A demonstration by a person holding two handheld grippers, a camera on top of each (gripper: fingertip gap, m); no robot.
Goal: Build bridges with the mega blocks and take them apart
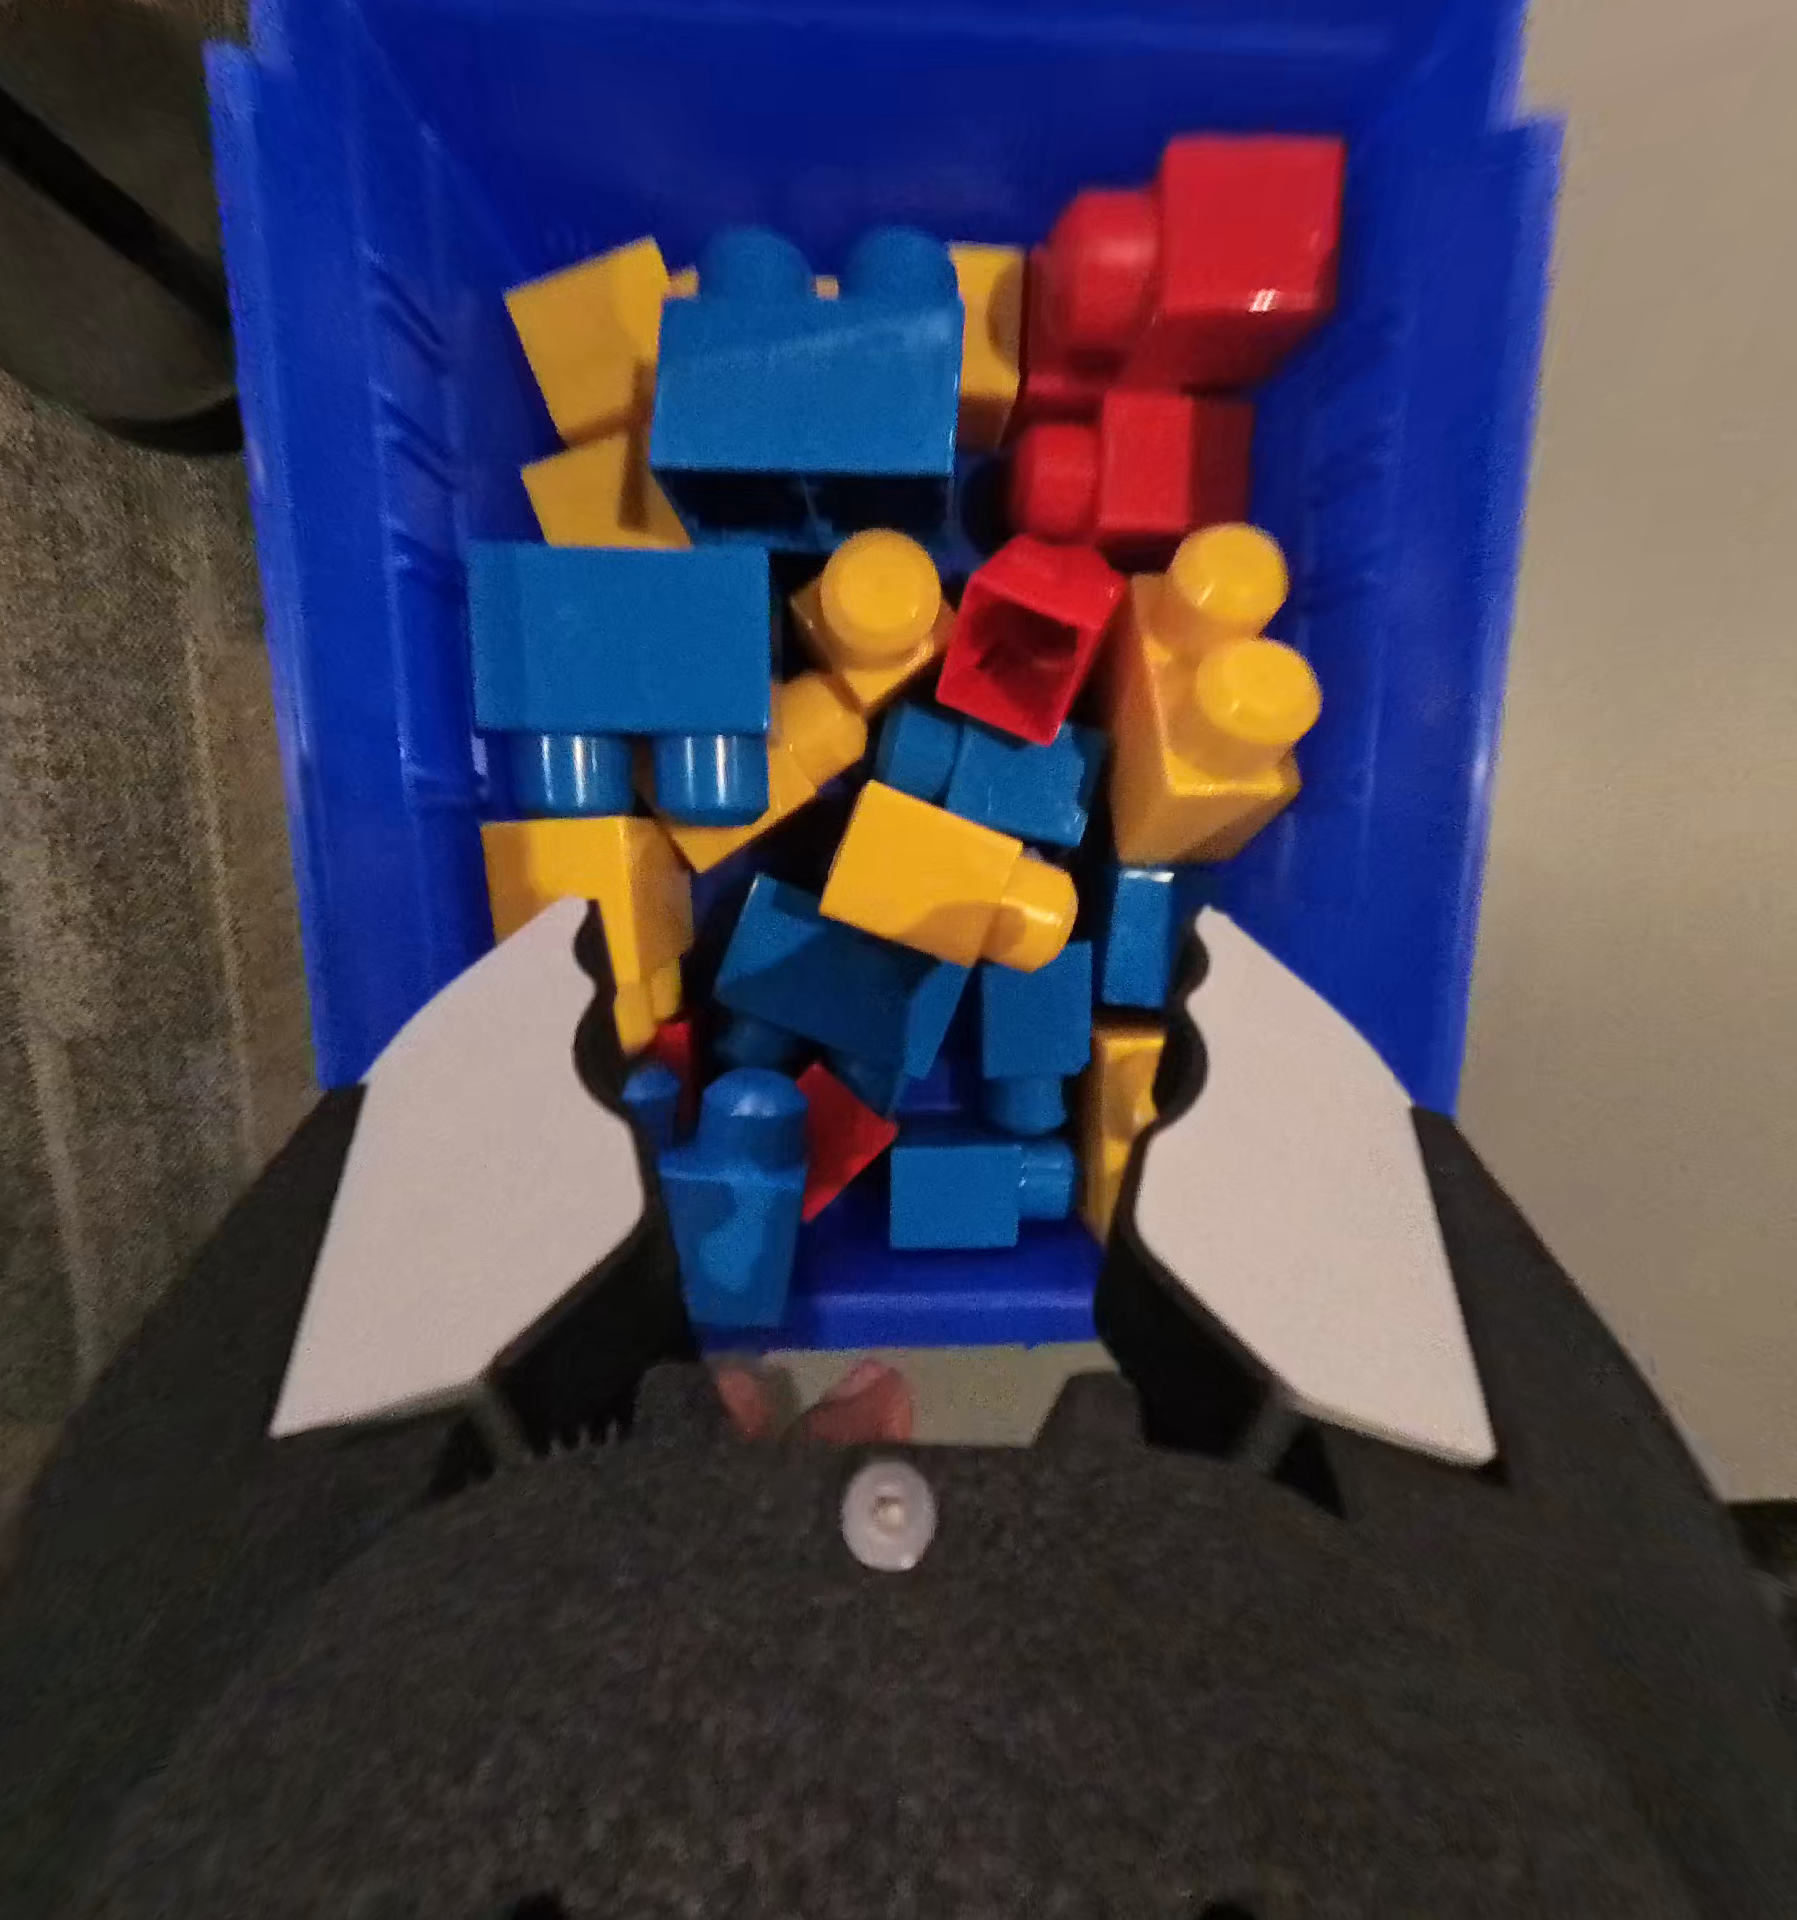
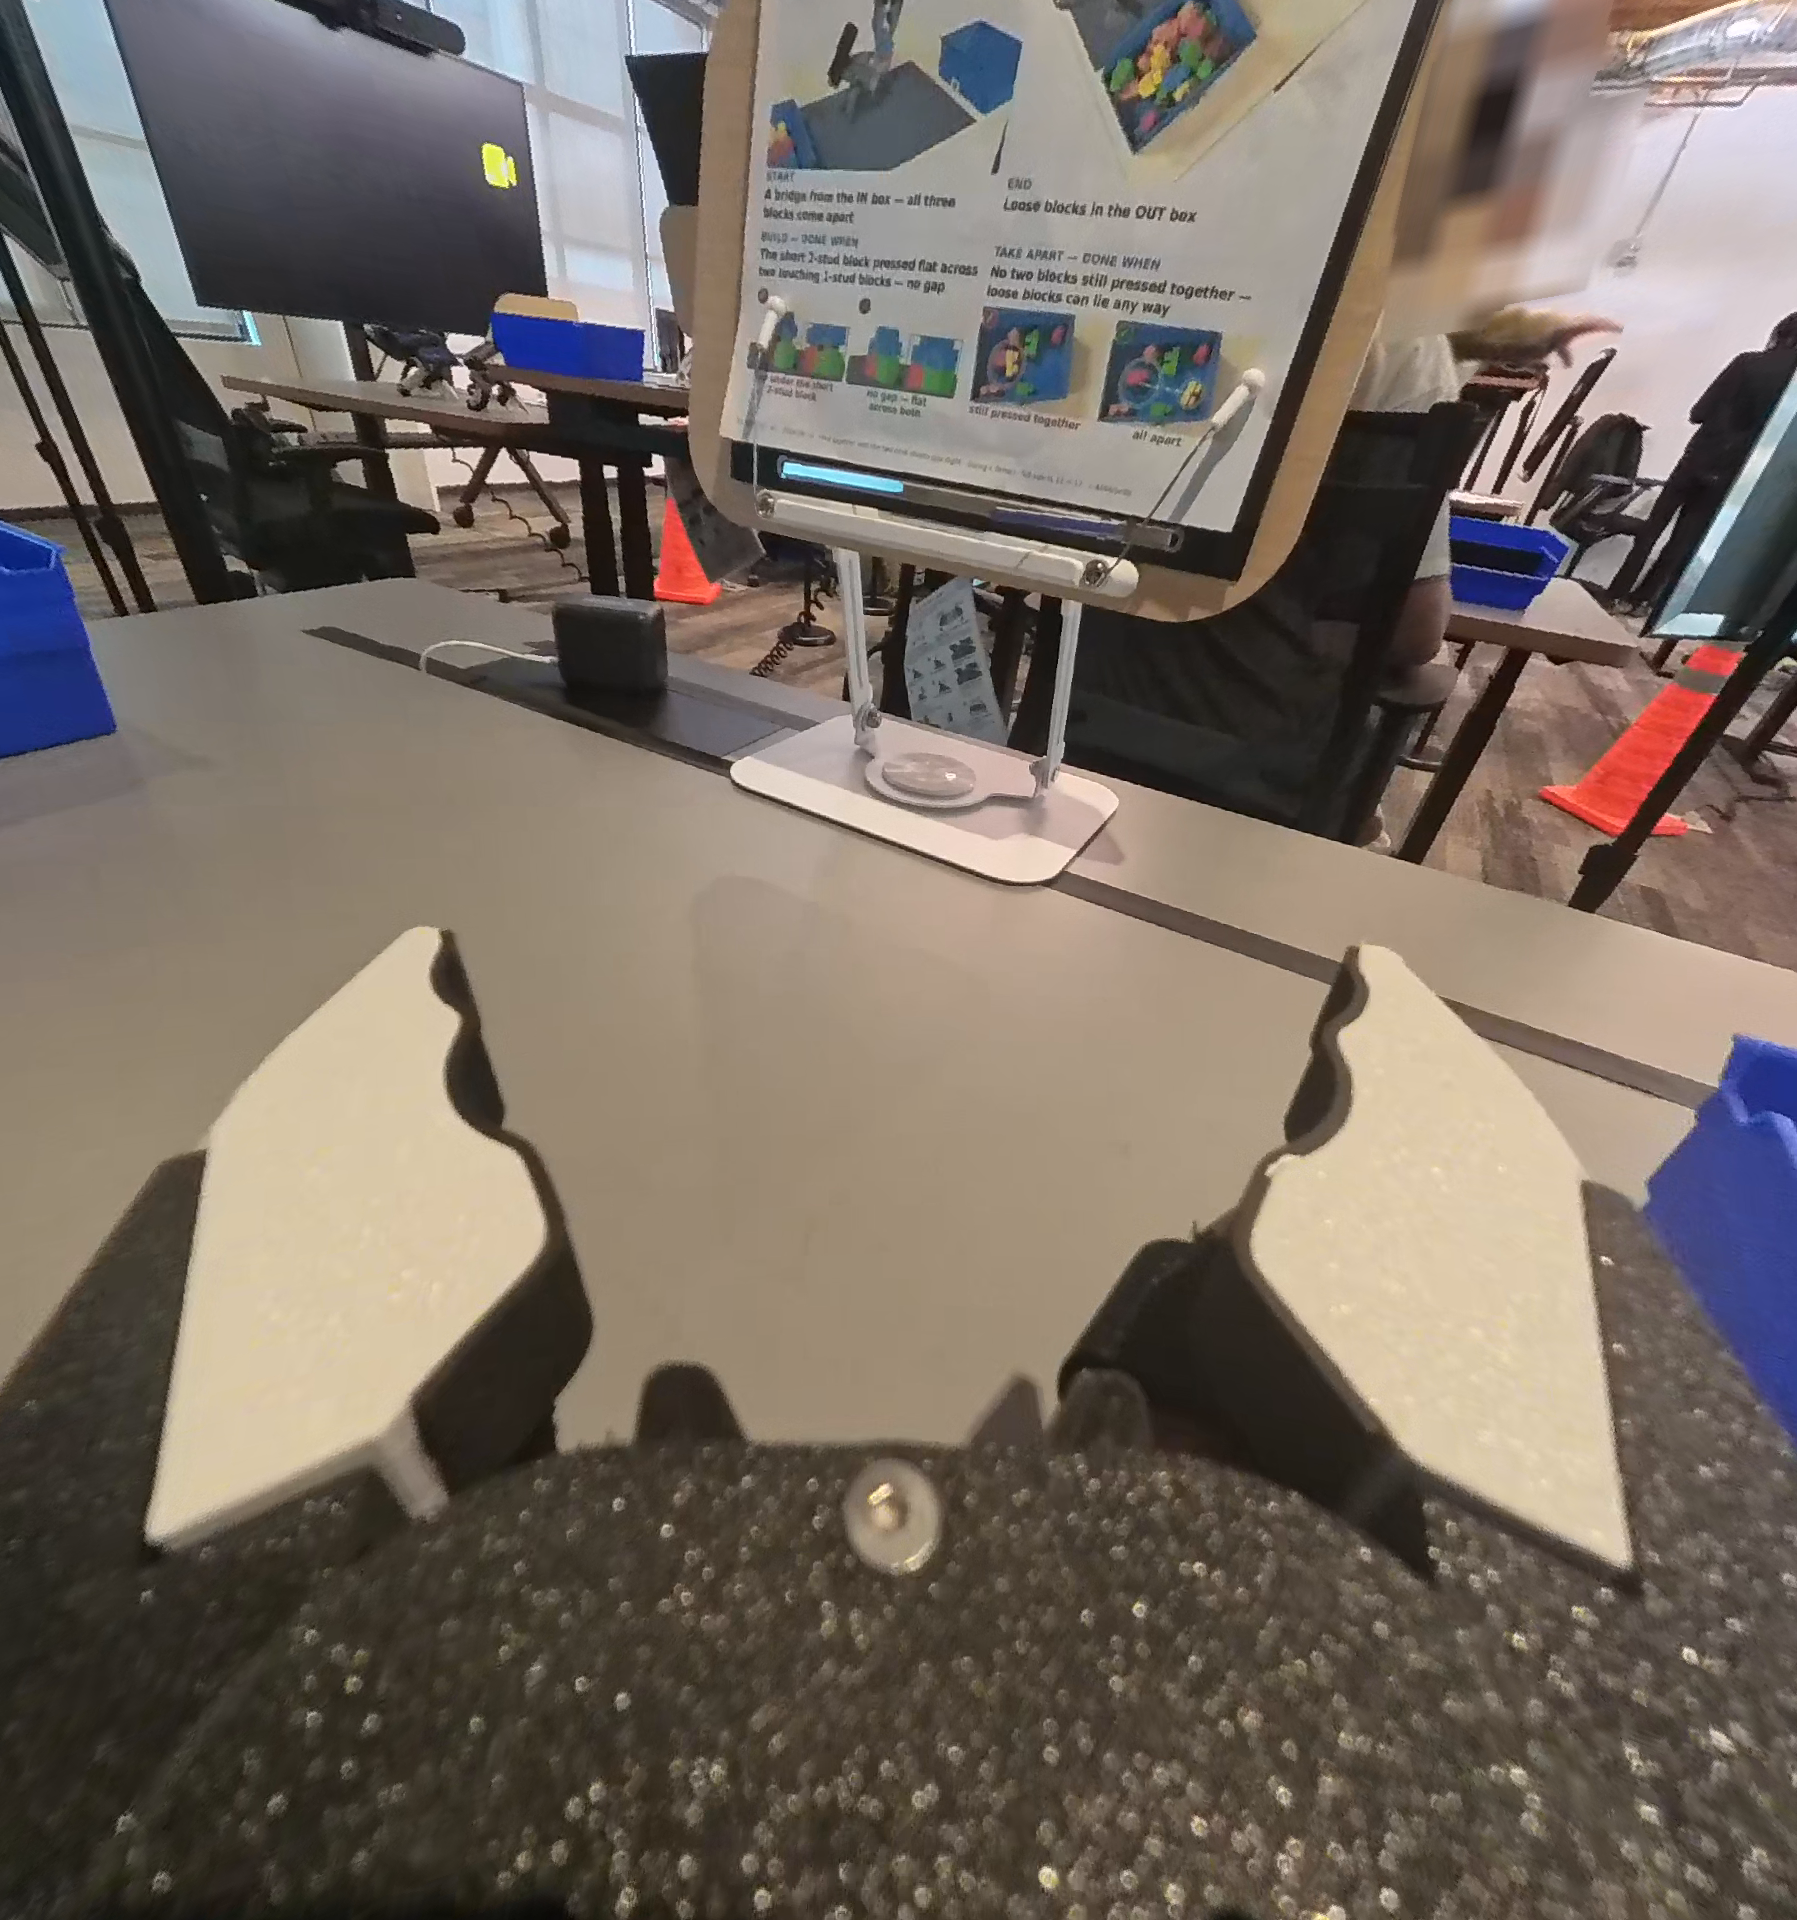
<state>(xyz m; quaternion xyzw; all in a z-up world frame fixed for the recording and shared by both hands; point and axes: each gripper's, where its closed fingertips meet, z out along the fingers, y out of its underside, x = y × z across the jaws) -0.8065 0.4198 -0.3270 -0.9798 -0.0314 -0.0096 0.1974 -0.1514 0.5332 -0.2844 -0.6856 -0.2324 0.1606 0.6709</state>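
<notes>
Left gripper [image 1: 889, 935] is held spread, empty, above the bin [image 1: 374, 623] of mega blocks [image 1: 806, 374]. Right gripper [image 2: 899, 971] is held wide, empty, over the desk [image 2: 873, 1143].

The bin [image 1: 374, 623] is a strong blue. Inside it the mega blocks [image 1: 873, 727] are in three plain colours: blue, yellow and red (no pattern on any of them). The fingers [image 1: 478, 1164] of the left gripper [image 1: 889, 935] are light grey outside with black pads, and its body is black with a fine grainy speckle. The right gripper [image 2: 899, 961] has the same colours, and its black body shows small shiny dots. The tabletop [image 2: 873, 1039] is a plain grey. On it a white stand [image 2: 925, 800] holds a board [image 2: 1029, 260] with a tan edge. Two more bins, one [image 2: 0, 644] at the left and one [image 2: 1767, 1226] at the right, are blue, and the cones [image 2: 1642, 748] on the floor are orange.
</notes>
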